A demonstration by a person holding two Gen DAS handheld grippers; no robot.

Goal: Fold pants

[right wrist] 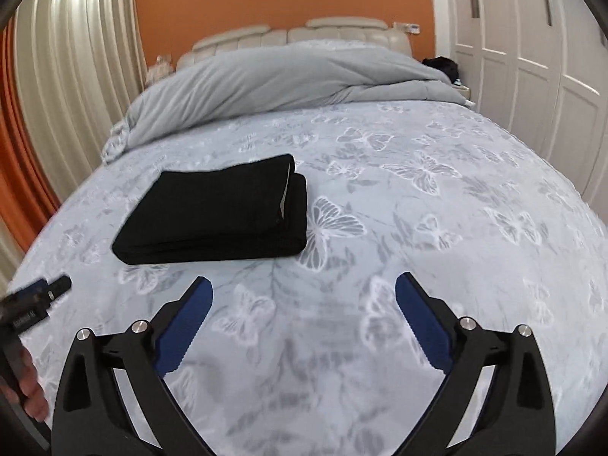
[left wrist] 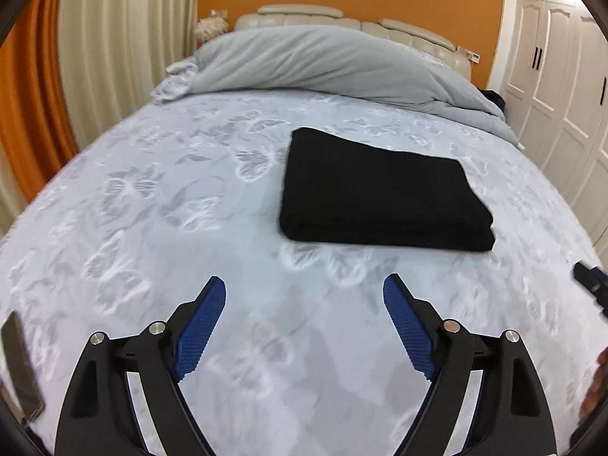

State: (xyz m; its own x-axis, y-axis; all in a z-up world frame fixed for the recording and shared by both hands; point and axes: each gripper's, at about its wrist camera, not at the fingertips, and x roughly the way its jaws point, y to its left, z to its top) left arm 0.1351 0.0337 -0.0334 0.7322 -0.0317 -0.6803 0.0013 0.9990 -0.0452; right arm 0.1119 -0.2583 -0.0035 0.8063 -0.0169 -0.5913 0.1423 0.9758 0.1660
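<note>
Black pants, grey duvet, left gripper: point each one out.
black pants (left wrist: 380,190), left wrist view, middle of the folded stack's top face.
grey duvet (right wrist: 288,76), right wrist view, middle of the heap near the headboard.
left gripper (left wrist: 304,292), left wrist view, midway between its open blue fingertips.

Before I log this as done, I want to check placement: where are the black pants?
The folded black pants lie flat on the butterfly-print bedspread, ahead of both open tools; right of centre in the left wrist view, left of centre in the right wrist view, short of the grey duvet.
</note>
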